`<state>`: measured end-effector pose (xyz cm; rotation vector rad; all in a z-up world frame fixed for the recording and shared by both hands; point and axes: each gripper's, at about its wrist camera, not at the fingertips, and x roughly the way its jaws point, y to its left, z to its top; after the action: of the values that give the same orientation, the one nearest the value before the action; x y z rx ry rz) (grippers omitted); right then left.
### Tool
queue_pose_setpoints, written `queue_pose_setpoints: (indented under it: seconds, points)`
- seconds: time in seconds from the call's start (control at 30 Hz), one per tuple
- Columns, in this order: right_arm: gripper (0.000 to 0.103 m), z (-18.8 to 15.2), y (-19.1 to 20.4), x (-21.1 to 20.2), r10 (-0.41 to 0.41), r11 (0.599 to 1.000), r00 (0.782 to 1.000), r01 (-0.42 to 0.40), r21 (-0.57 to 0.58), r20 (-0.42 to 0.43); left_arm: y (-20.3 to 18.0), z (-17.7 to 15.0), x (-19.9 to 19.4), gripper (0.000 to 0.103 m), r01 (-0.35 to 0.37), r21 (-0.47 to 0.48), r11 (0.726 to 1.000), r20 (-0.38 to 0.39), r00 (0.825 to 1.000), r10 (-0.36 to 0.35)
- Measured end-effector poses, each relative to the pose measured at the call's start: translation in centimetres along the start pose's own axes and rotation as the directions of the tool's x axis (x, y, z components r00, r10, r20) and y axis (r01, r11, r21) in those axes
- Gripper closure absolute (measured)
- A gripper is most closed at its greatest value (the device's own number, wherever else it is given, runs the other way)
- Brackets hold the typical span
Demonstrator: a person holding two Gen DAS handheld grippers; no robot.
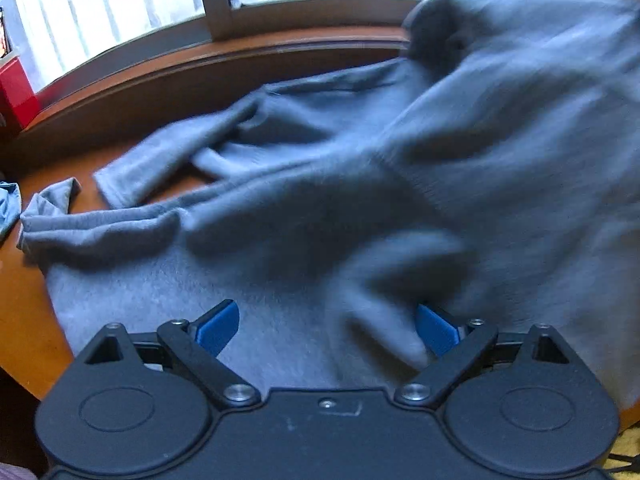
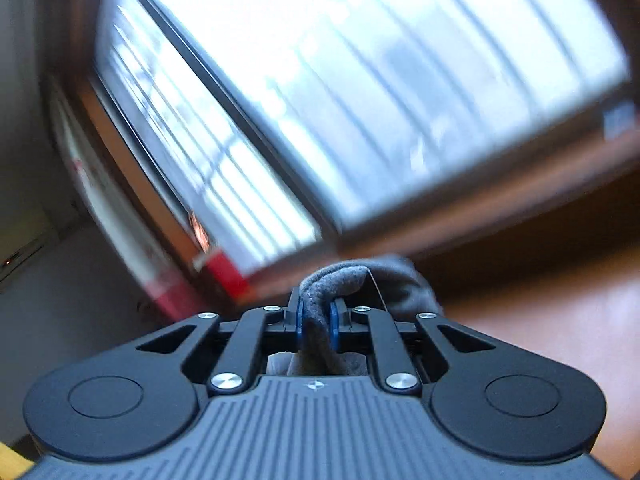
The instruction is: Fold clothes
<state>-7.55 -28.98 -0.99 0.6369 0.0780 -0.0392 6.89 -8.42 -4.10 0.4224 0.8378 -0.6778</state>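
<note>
**Grey garment lifted at one side, right gripper clamped on its edge**

A barred window [image 1: 132, 12] runs along the far side of the scene, above a brown wooden sill. Below it, a round wooden table [image 1: 24, 320] carries the grey garment [image 1: 280, 216], a soft fleecy piece that covers most of the tabletop. Its left part lies crumpled on the wood, with a sleeve [image 1: 160, 160] stretched toward the far left; its right part is raised off the table and blurred in the left wrist view. A red box [image 1: 16, 92] stands at the far left, on the sill by the window.

The left gripper [image 1: 328, 328] is low over the near part of the garment, its blue pads spread wide with flat cloth under them, clasping nothing.

The right gripper [image 2: 318, 326] points about level toward the window, its blue pads pinched tight on a thick fold of the grey garment, which bulges out beyond the fingertips.
</note>
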Motion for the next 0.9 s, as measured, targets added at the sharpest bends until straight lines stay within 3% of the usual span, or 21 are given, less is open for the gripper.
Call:
queue_pose_setpoints:
  seconds: [0.07,0.13,0.23,0.3,0.37,0.43,0.5,0.63,0.7,0.9]
  points:
    - [0.09,1.8,2.6,-1.1,-0.018,0.987,0.999,0.026,-0.156,0.05,0.3,0.6,-0.1,0.008,0.018,-0.012,1.0,0.013,1.0,-0.017]
    - [0.09,2.5,4.3,-1.1,-0.043,0.951,0.998,0.055,-0.303,0.045,0.5,1.5,-0.3,0.008,0.017,0.001,1.0,0.035,0.999,-0.017]
    - [0.09,2.2,3.9,-0.1,-0.13,0.928,0.989,0.098,-0.36,-0.066,0.9,3.0,-1.0,0.008,0.011,0.04,0.999,0.082,0.997,-0.014]
    - [0.089,0.3,2.1,1.2,-0.24,0.913,0.948,0.148,-0.381,-0.208,1.2,4.5,-1.3,0.008,0.019,0.079,0.997,0.11,0.994,-0.028]
    - [0.089,-2.6,-0.2,2.1,-0.343,0.898,0.879,0.203,-0.391,-0.33,0.9,6.2,-0.6,0.008,0.023,0.154,0.988,0.117,0.992,-0.042]
    - [0.088,-5.1,-1.5,2.4,-0.391,0.891,0.827,0.23,-0.391,-0.405,0.4,8.0,0.3,0.008,0.021,0.244,0.97,0.128,0.99,-0.054]
    - [0.084,-7.0,-2.3,2.2,-0.397,0.9,0.804,0.247,-0.358,-0.443,-1.4,10.0,2.4,0.008,0.017,0.404,0.914,0.145,0.986,-0.082]
    - [0.075,-7.3,-2.8,1.4,-0.371,0.926,0.836,0.301,-0.227,-0.405,-4.3,13.3,7.9,0.009,0.049,0.654,0.755,0.112,0.981,-0.161]
    - [0.064,-7.4,-3.2,1.0,-0.364,0.931,0.848,0.323,-0.17,-0.384,-5.1,14.5,10.4,0.009,0.084,0.712,0.698,0.076,0.978,-0.196]
    - [0.059,-7.9,-4.0,0.0,-0.38,0.921,0.865,0.387,-0.047,-0.326,-6.5,16.5,14.8,0.01,0.225,0.79,0.57,-0.054,0.952,-0.3]
